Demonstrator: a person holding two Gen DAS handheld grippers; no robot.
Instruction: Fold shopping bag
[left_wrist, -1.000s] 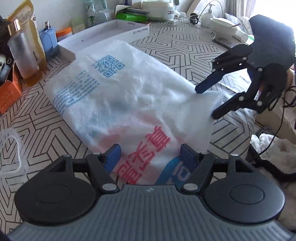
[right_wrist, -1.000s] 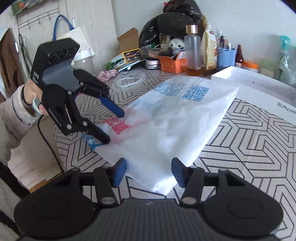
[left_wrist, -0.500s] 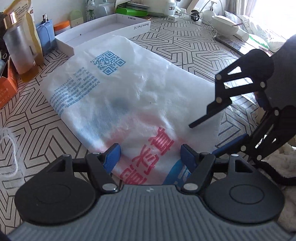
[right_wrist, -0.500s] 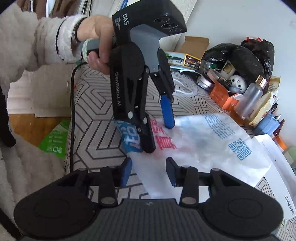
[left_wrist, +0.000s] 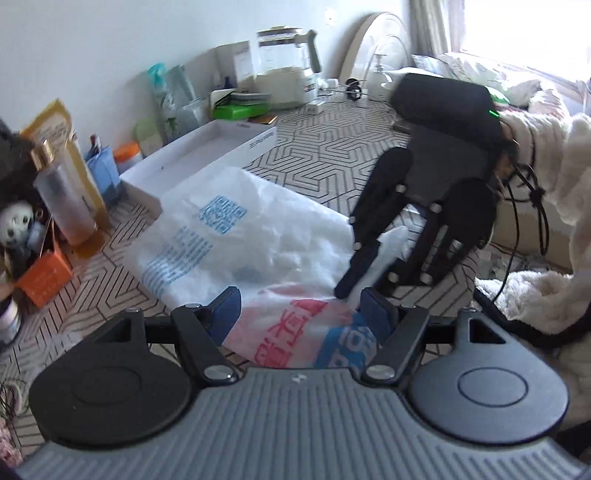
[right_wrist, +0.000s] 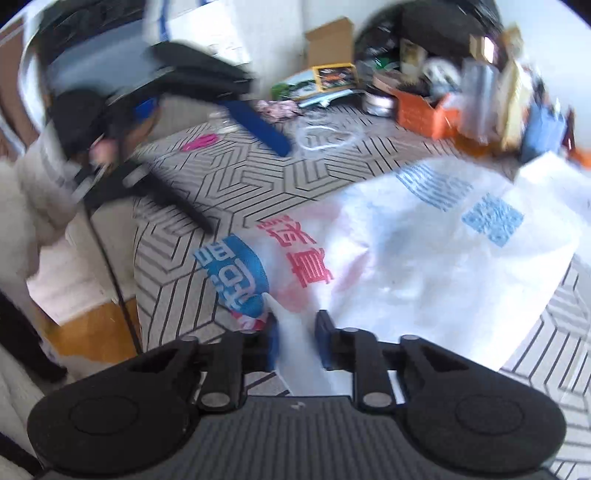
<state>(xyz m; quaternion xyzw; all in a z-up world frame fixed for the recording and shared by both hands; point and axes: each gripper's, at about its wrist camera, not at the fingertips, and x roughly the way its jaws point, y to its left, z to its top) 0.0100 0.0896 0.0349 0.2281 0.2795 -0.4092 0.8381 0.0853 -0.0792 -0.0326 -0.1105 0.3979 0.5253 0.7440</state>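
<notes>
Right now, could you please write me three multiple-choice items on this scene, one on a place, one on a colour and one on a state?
1. Where is the white box relative to the shopping bag?
A) on top of it
B) beyond the end with the QR code
C) inside it

2. What colour is the QR code?
A) red
B) green
C) blue

3. How is the right gripper?
A) shut on the shopping bag
B) wide open
C) holding a bottle

Answers:
1 B, the white box lies past the printed code.
2 C, the code is printed in blue.
3 A, white plastic is pinched between its narrowed fingers.
</notes>
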